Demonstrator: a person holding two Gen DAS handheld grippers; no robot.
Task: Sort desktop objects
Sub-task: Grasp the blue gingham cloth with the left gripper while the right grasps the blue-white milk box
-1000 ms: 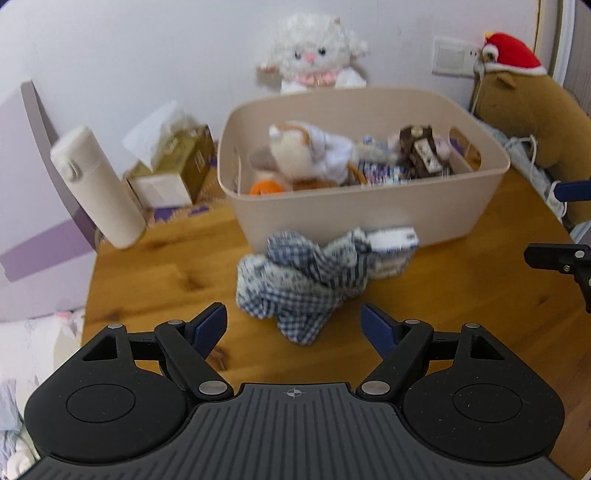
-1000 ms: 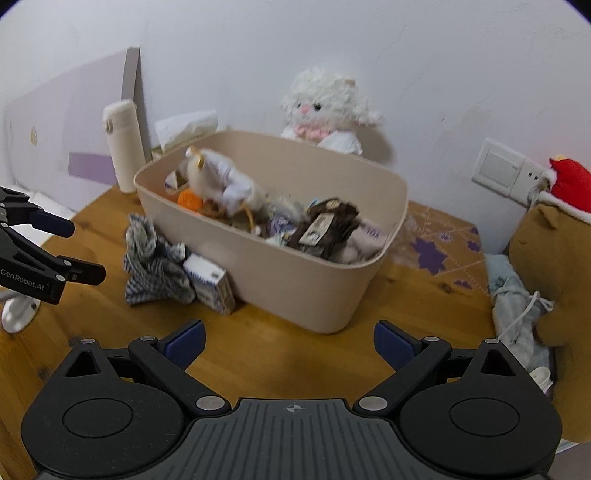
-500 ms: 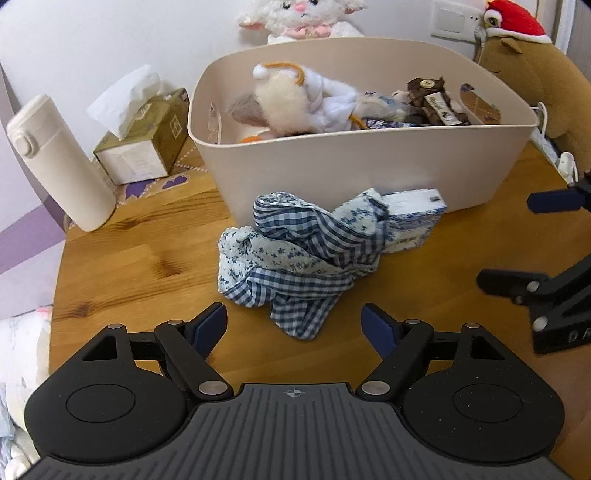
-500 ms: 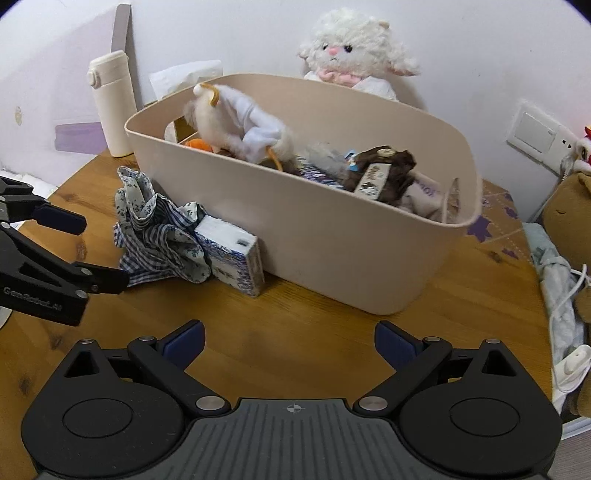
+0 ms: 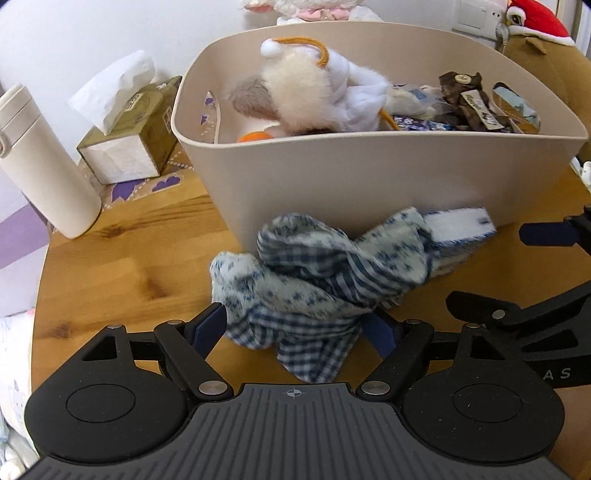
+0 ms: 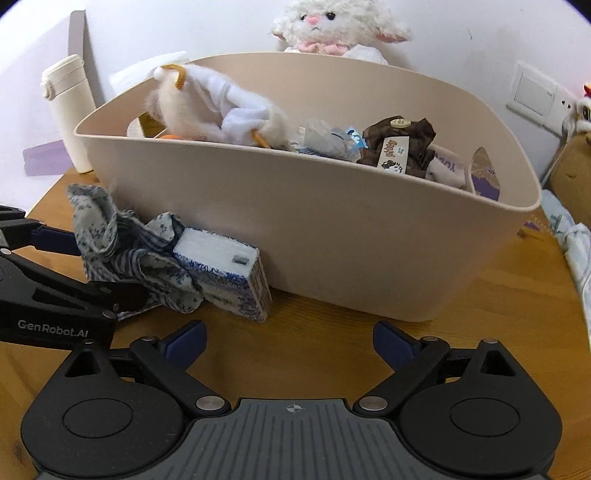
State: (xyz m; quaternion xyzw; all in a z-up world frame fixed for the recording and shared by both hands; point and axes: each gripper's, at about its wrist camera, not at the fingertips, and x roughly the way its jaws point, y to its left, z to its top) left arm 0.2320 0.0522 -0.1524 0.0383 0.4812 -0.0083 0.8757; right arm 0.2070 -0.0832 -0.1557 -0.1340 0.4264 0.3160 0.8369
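A crumpled blue-and-white checked cloth (image 5: 314, 280) lies on the wooden table against the front of a beige bin (image 5: 369, 177). A blue-and-white patterned box (image 5: 458, 232) leans on the bin just right of the cloth. My left gripper (image 5: 295, 328) is open, its fingers on either side of the cloth's near end. My right gripper (image 6: 290, 338) is open and empty, over bare table in front of the bin (image 6: 369, 236), with the box (image 6: 229, 280) and cloth (image 6: 122, 243) to its left. The bin holds a white plush toy (image 5: 314, 92), a brown item and other things.
A cream bottle (image 5: 40, 162) and a tissue box (image 5: 129, 136) stand left of the bin. A white lamb plush (image 6: 332, 26) sits behind it. A brown plush with a red hat (image 5: 535, 33) and a wall switch (image 6: 532, 92) are at the right.
Both grippers have moved forward toward the bin. The left gripper's open fingers now straddle the near end of the cloth. The right gripper has come closer to the box.
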